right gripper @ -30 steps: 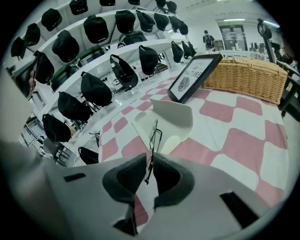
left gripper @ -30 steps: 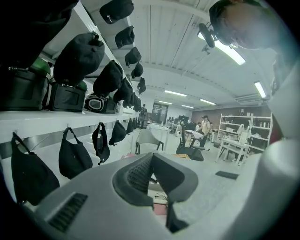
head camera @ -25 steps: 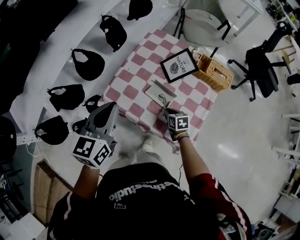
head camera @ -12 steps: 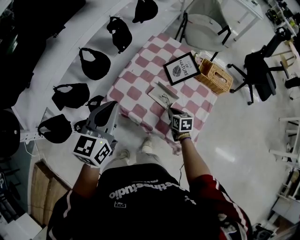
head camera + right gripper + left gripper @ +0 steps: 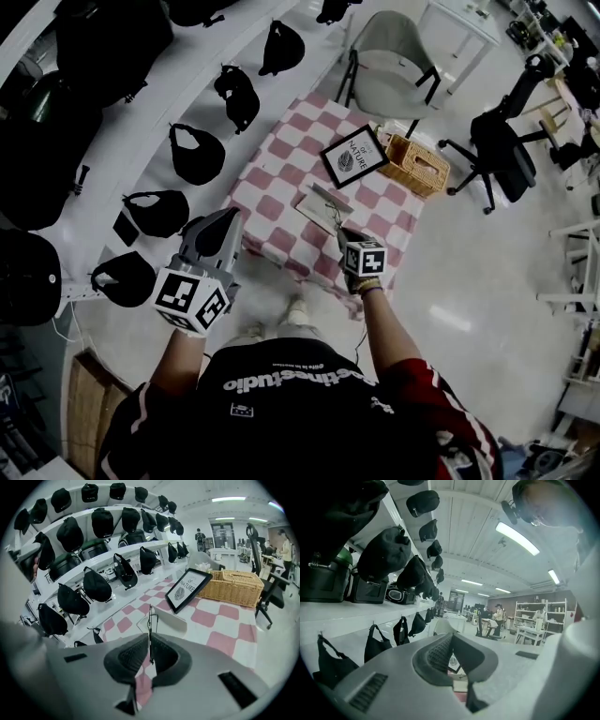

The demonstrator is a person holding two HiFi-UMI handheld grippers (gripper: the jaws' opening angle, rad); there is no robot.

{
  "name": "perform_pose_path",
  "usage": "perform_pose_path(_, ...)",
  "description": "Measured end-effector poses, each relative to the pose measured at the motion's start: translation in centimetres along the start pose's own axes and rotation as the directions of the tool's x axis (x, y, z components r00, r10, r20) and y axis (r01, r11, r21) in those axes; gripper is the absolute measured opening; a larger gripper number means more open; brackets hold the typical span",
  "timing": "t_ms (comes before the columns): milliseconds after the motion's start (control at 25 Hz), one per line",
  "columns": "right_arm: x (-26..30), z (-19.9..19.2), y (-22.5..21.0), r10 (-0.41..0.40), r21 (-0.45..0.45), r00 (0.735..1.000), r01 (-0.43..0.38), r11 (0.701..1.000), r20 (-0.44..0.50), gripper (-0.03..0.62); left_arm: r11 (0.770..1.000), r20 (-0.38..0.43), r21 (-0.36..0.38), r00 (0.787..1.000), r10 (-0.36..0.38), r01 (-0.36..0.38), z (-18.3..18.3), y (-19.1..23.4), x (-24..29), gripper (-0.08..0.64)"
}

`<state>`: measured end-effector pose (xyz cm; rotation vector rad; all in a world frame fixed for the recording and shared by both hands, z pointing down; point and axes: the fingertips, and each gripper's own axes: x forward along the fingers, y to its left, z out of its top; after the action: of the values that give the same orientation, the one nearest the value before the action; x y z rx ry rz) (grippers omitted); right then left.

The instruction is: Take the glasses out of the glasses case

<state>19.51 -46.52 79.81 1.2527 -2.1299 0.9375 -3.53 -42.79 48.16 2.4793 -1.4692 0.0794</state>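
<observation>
The white glasses case [image 5: 317, 199] lies open on the pink checked table [image 5: 281, 150]. In the right gripper view the same case [image 5: 172, 622] sits just beyond the jaws. My right gripper [image 5: 343, 234] hovers over the table's near edge, shut on thin wire glasses [image 5: 150, 620]. They stand upright between its pads [image 5: 149, 637] and stick up in front of the case. My left gripper [image 5: 223, 225] hangs off the table's left side, jaws together with nothing in them, and in its own view the left gripper [image 5: 452, 637] points over the table into the room.
A framed leaf picture [image 5: 352, 157] and a wicker basket [image 5: 415, 164] stand at the table's far side. Beyond it is a grey chair [image 5: 389, 56], and an office chair [image 5: 497, 150] is to the right. White shelves with several black caps [image 5: 197, 155] run along the left.
The head view has drifted, so the table sits a little higher in the frame. My right gripper stays shut on the glasses near the case. The left gripper has hardly moved.
</observation>
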Motion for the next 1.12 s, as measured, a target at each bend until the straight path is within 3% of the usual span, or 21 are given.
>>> perform_pose_path(320, -5.2, 2.9, 3.1, -0.039, 0.026, 0.994, 0.037, 0.999, 0.105, 0.023, 0.994, 0.029, -0.006, 0.994, -0.11, 0.11, 1.0, -1.4, 0.5, 0.006)
perform_pose_path(760, -11.9, 3.2, 10.1, -0.035, 0.029, 0.978, 0.029, 0.999, 0.208, 0.023, 0.965, 0.043, 0.009, 0.964, -0.264, 0.264, 1.4, -5.3, -0.7, 0.006)
perform_pose_path(1120, -19.1, 5.7, 13.6, -0.078, 0.036, 0.932, 0.07, 0.997, 0.354, 0.023, 0.942, 0.051, 0.026, 0.941, -0.335, 0.334, 2.1, -6.6, -3.3, 0.006)
